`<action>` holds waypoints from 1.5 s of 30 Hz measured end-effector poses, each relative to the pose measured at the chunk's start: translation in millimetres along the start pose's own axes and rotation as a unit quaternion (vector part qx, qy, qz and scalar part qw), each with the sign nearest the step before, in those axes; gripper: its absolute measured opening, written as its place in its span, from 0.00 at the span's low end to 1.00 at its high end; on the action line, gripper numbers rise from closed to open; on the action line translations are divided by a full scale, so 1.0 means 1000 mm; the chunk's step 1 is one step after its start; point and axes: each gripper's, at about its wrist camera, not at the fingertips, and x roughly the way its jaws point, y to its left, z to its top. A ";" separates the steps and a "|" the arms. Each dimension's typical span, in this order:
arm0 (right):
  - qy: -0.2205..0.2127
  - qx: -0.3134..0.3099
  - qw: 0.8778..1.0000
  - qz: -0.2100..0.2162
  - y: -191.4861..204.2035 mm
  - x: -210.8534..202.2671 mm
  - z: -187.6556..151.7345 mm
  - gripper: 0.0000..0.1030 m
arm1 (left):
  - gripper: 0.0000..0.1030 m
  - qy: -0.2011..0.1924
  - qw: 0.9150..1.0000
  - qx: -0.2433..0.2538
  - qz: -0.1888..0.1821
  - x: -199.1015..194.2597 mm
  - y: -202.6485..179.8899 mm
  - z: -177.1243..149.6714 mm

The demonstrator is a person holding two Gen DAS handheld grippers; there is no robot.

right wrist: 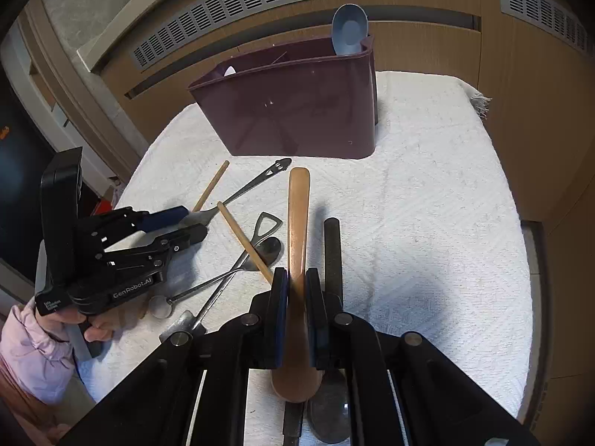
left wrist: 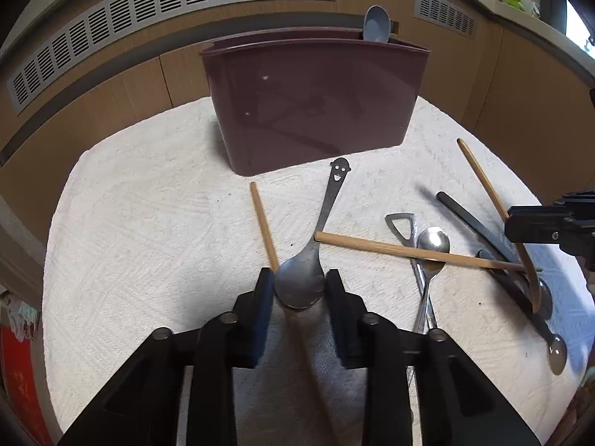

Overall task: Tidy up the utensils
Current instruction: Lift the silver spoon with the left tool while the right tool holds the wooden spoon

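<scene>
The smiley-handled metal spoon (left wrist: 314, 245) lies on the white cloth (left wrist: 148, 241) covering the worktop, its bowl toward the camera and its face-cut handle tip pointing at the maroon utensil caddy (left wrist: 316, 104). The left gripper (left wrist: 299, 284) straddles the spoon's bowl, jaws spread on either side of it; whether the pads touch the metal cannot be told. 1 wooden chopstick (left wrist: 264, 225) lies just left of the spoon, its near end by the left jaw. A 2nd chopstick (left wrist: 416, 251) starts at the spoon's neck and runs right, crossing over 2 other metal spoons (left wrist: 431, 256).

The right gripper (right wrist: 296, 286) has its jaws pinching the handle of a wooden spoon (right wrist: 297, 223), whose handle points toward the caddy and whose bowl sits near the camera. Just right of it lies a black-handled utensil (right wrist: 333, 256) with a metal bowl close to the camera.

The caddy stands upright at the far side of the cloth, with a blue-grey spoon (right wrist: 347, 31) standing bowl-up in its right end. Behind it is a wood-panelled wall with grey vent grilles (left wrist: 167, 7).
</scene>
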 end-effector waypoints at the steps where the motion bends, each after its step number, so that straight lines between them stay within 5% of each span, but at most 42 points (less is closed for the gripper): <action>1: -0.003 -0.002 1.000 -0.001 0.001 -0.001 0.000 0.08 | 0.28 -0.005 1.000 0.000 0.003 -0.002 -0.001 -0.001; 14: -0.058 -0.023 0.998 0.011 0.022 -0.038 0.008 0.08 | 0.27 -0.153 0.987 -0.043 0.010 -0.111 0.012 0.009; 16: -0.065 -0.027 0.997 0.012 0.026 -0.044 0.010 0.08 | 0.15 -0.161 0.986 -0.042 0.011 -0.120 0.012 0.012; 19: -0.072 -0.036 0.997 0.011 0.030 -0.050 0.011 0.08 | 0.15 -0.166 0.985 -0.042 0.014 -0.125 0.011 0.015; 35: -0.044 -0.035 0.998 -0.002 0.024 -0.034 0.004 0.08 | 0.17 -0.083 0.990 -0.111 0.024 -0.084 0.040 -0.011; 38: -0.045 -0.032 0.998 -0.001 0.023 -0.032 0.006 0.08 | 0.28 -0.064 0.988 -0.136 0.031 -0.077 0.053 -0.017; 40: -0.045 -0.031 0.998 0.001 0.024 -0.031 0.007 0.08 | 0.47 -0.046 0.984 -0.170 0.034 -0.068 0.069 -0.019; 45: -0.050 -0.041 0.998 0.005 0.029 -0.028 0.010 0.08 | 0.50 -0.002 0.971 -0.235 0.037 -0.037 0.097 -0.003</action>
